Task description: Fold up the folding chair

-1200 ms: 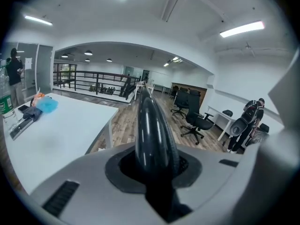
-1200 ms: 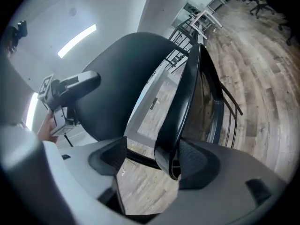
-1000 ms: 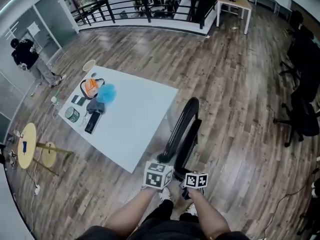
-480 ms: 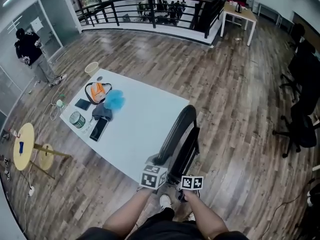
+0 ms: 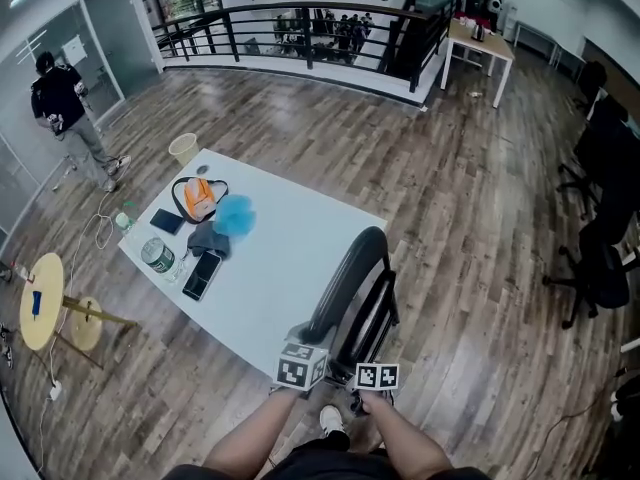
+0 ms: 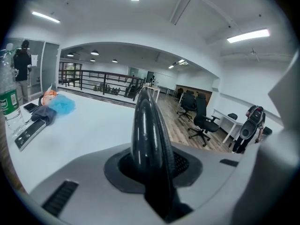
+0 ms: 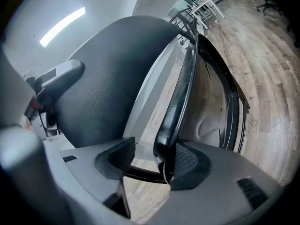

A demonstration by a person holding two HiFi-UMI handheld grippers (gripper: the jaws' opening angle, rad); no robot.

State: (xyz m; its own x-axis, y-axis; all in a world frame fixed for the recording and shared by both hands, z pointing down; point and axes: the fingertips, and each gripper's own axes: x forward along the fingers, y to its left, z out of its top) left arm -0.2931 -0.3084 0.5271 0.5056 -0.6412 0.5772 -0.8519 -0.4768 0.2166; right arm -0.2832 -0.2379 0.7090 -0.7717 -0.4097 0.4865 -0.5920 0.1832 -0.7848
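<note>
The black folding chair (image 5: pixel 345 286) stands folded flat on the wood floor beside the white table (image 5: pixel 290 258). In the head view my left gripper (image 5: pixel 310 336) meets its near end on the table side, and my right gripper (image 5: pixel 366 354) is beside it. In the left gripper view, the left gripper (image 6: pixel 152 168) is shut on the glossy curved rim (image 6: pixel 146 135) of the chair's back. In the right gripper view, the right gripper (image 7: pixel 150 161) is open. A glossy black chair edge (image 7: pixel 180 102) lies against its right pad (image 7: pixel 187 161), with a gap to the left pad.
On the table's far-left part lie an orange bag (image 5: pixel 198 196), a blue fluffy thing (image 5: pixel 235 215), a phone (image 5: pixel 203 273) and a green can (image 5: pixel 157 255). Black office chairs (image 5: pixel 600 258) stand at the right, a yellow stool (image 5: pixel 40 288) at left. A person (image 5: pixel 65 98) stands far left.
Both grippers have moved together with the chair. The table and its things now sit further right in the head view, and the chair looks a little more upright.
</note>
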